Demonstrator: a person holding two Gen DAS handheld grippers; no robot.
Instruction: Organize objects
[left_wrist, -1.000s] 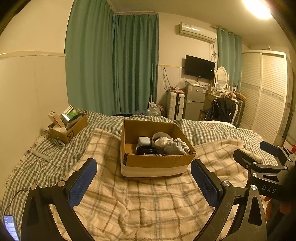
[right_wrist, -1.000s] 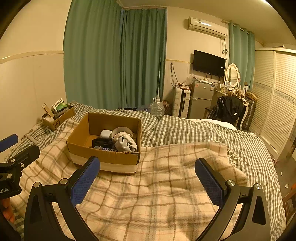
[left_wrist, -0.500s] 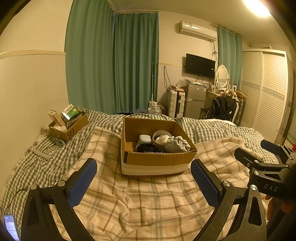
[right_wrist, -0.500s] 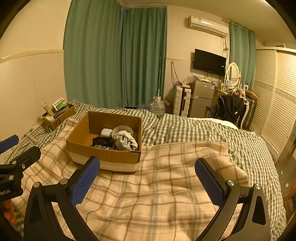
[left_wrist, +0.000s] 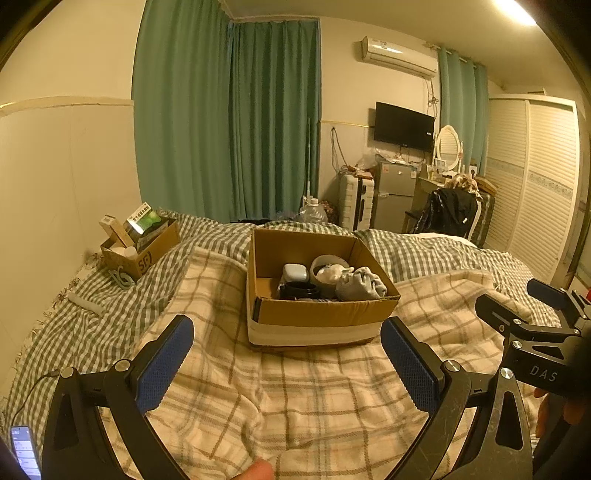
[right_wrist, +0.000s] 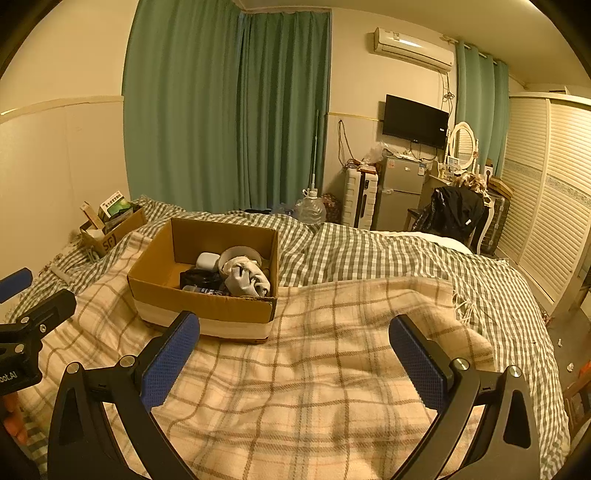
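An open cardboard box (left_wrist: 317, 314) (right_wrist: 207, 306) stands on the plaid blanket in the middle of the bed. Inside lie a pale case (left_wrist: 295, 273), a round bowl-like thing (left_wrist: 325, 264), a grey cloth (left_wrist: 360, 284) (right_wrist: 245, 280) and dark items (left_wrist: 297, 291). My left gripper (left_wrist: 286, 363) hovers open just in front of the box, nothing between its blue pads. My right gripper (right_wrist: 293, 360) is open too, over bare blanket to the right of the box. Each gripper shows at the edge of the other's view.
A smaller carton (left_wrist: 142, 242) with packets stands at the bed's far left by the wall; a cable (left_wrist: 120, 278) lies beside it. A phone (left_wrist: 24, 452) lies at lower left. Beyond the bed stand a fridge (right_wrist: 400, 192), suitcase, chair and wardrobe (right_wrist: 546, 206).
Both views have tilted slightly upward and shifted a little; the box sits marginally lower in frame. Both grippers stay open and empty.
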